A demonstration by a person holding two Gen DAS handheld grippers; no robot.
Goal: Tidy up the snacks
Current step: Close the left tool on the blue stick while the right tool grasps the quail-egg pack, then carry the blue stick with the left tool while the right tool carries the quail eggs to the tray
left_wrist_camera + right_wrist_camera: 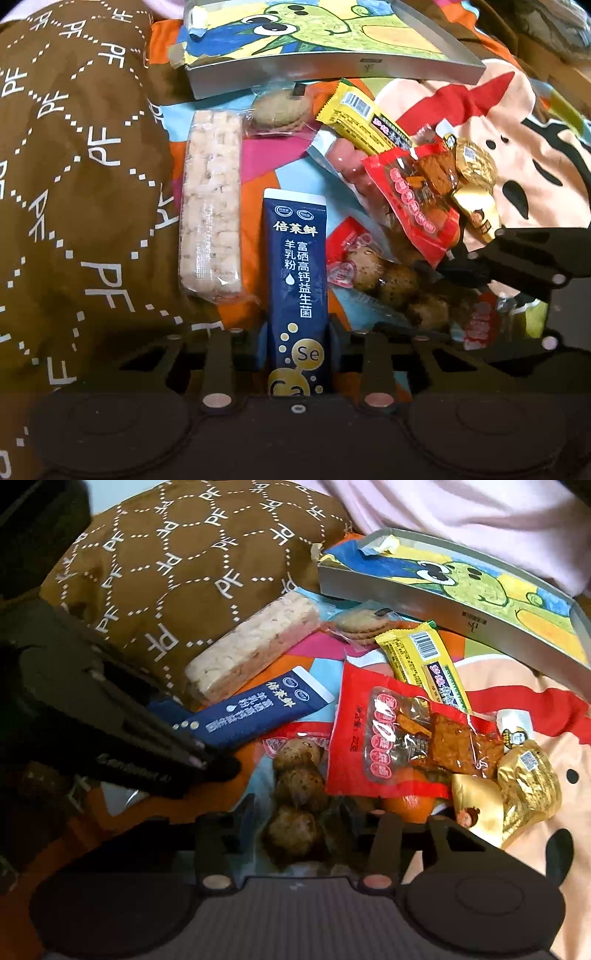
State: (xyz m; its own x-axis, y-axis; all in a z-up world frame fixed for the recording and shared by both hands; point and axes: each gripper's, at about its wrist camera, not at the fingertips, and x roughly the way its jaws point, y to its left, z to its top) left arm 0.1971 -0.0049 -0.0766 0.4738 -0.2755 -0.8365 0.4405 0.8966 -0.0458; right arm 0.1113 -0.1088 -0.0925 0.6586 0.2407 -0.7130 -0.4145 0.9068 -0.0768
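Note:
My left gripper [297, 332] is shut on a dark blue milk-powder stick pack [297, 273], which lies on the colourful sheet; the pack also shows in the right wrist view [255, 710], with the left gripper [173, 716] at its end. My right gripper [297, 812] has its jaws on either side of a clear pack of brown round snacks [295, 794], and looks shut on it; the same pack shows in the left wrist view [391, 280], where the right gripper [454, 258] comes in from the right. A grey tray [332, 70] with a cartoon lining lies beyond.
A rice-cracker bar [210, 206], a wrapped biscuit [280, 110], a yellow bar [365, 118], a red tofu pack [417, 199], a sausage pack [343, 162] and gold-wrapped sweets [474, 162] lie together. A brown cushion [74, 166] lies on the left.

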